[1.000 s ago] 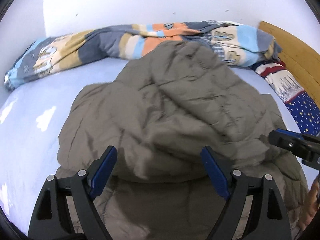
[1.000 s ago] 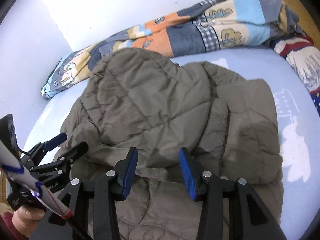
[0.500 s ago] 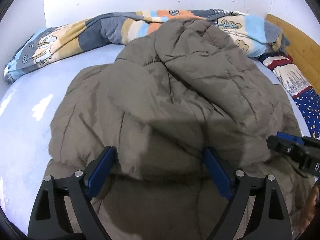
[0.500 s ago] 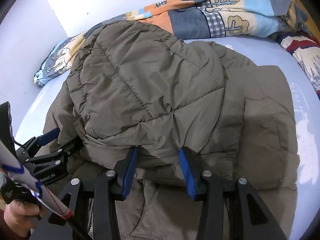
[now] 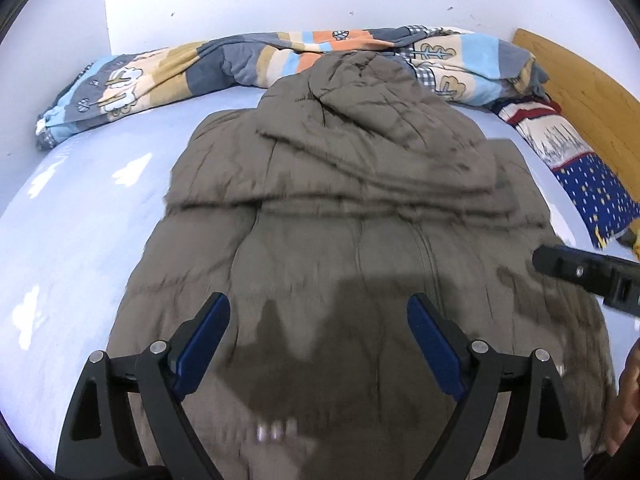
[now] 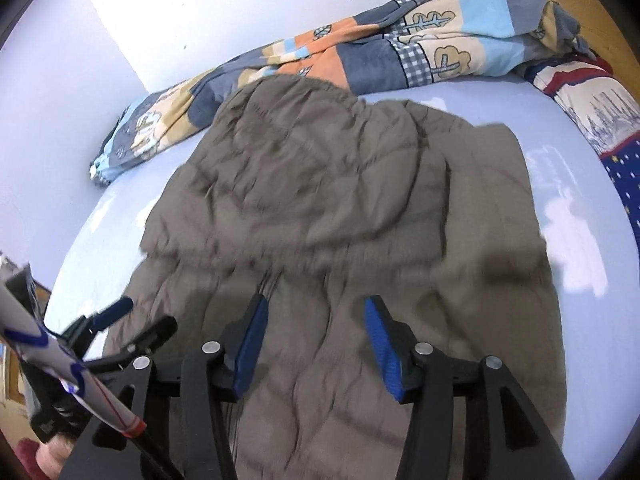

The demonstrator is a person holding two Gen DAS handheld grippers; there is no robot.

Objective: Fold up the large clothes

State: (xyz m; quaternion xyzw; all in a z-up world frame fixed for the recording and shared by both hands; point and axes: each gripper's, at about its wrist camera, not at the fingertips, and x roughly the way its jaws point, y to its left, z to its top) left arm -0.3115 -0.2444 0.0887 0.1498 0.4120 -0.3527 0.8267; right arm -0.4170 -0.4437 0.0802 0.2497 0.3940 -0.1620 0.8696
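Olive quilted jacket (image 5: 360, 208), patchwork blanket (image 5: 248, 60), pale-blue sheet (image 5: 80, 216)

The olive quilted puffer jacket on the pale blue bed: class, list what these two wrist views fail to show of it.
- Olive quilted puffer jacket, near hem: left wrist view, cut off by the bottom edge and the left tool.
- Small shiny spots: too blurred to identify.
- Its sleeves: neither view shows them clearly.
- Underside: hidden against the pale blue bed sheet.

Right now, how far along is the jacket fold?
Done: the jacket lies on the sheet, its upper part with the hood folded over the body. In hand: nothing; left gripper is open, right gripper is opening, nothing between. Left: probably a second fold and tidying.
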